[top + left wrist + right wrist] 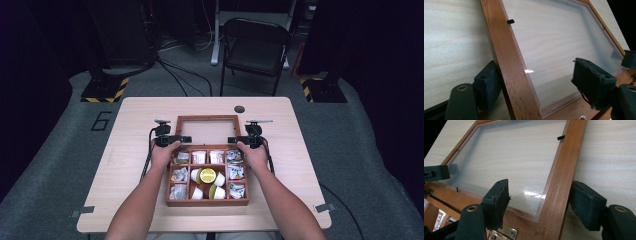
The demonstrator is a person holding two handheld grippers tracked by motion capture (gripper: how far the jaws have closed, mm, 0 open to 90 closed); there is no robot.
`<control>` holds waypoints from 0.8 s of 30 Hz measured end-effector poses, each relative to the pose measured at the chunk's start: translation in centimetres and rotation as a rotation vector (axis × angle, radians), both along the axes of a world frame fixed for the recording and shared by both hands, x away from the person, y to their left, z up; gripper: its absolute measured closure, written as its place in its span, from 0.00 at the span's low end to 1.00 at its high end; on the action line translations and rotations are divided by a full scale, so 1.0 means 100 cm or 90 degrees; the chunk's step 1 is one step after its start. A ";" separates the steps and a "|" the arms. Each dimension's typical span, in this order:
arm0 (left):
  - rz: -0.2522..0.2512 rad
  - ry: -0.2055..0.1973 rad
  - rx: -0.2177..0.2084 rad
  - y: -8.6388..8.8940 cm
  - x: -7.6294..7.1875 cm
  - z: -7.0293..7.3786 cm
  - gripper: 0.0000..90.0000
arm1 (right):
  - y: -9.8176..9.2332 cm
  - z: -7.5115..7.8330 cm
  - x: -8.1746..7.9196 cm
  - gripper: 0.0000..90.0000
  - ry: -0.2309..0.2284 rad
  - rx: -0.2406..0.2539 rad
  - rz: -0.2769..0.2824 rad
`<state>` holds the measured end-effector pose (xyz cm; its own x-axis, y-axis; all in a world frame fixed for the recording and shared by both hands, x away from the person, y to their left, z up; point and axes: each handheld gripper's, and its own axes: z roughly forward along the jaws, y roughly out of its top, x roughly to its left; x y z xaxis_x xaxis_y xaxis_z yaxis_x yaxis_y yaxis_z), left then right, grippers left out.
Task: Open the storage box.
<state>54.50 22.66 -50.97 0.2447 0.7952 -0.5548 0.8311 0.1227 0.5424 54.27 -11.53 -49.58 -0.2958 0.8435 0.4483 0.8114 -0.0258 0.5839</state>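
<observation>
a: where is the lid [207, 131] of the wooden box [207, 201] right now?

b: it is swung open and lies back behind the box on the pale table [130, 165], still joined along the hinged edge. from the high view you can see the tabletop through its clear pane.

a: and the left gripper [170, 140]?

b: it sits at the lid's left side rail. in the left gripper view the rail [507, 65] runs up between the two black pads. one pad [487, 85] lies right against the outer face of the rail; the other pad [592, 85] stands well off over the clear pane. so the jaws straddle the rail, half open, and do not pinch it.

a: the right gripper [244, 140]?

b: mirror image. in the right gripper view the right rail [560, 182] passes between its pads. the outer pad [586, 203] is just beside the wood, and i cannot tell whether it touches. the inner pad [497, 200] stands apart over the pane. also a medium gap, nothing squeezed.

a: what is in the box?

b: a grid of compartments. the outer ones hold small wrapped packets [235, 173]. the middle ones hold little white cups [220, 179] and a cut lime [207, 175], cut face up.

a: anything else in the gripper views?

b: a brass hinge [505, 232] at the lid's lower edge in the right gripper view, and a small black tab [510, 21] on the rail's inner edge in the left one.
</observation>
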 end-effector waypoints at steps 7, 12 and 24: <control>0.001 0.000 0.003 0.001 0.000 0.000 0.28 | -0.001 -0.001 0.000 0.36 0.001 0.004 0.000; 0.013 -0.013 0.035 0.006 -0.002 0.004 0.29 | 0.000 0.000 -0.001 0.36 0.003 0.003 -0.007; -0.008 -0.035 0.072 0.010 -0.018 0.027 0.34 | -0.007 0.026 -0.018 0.39 -0.081 -0.043 0.004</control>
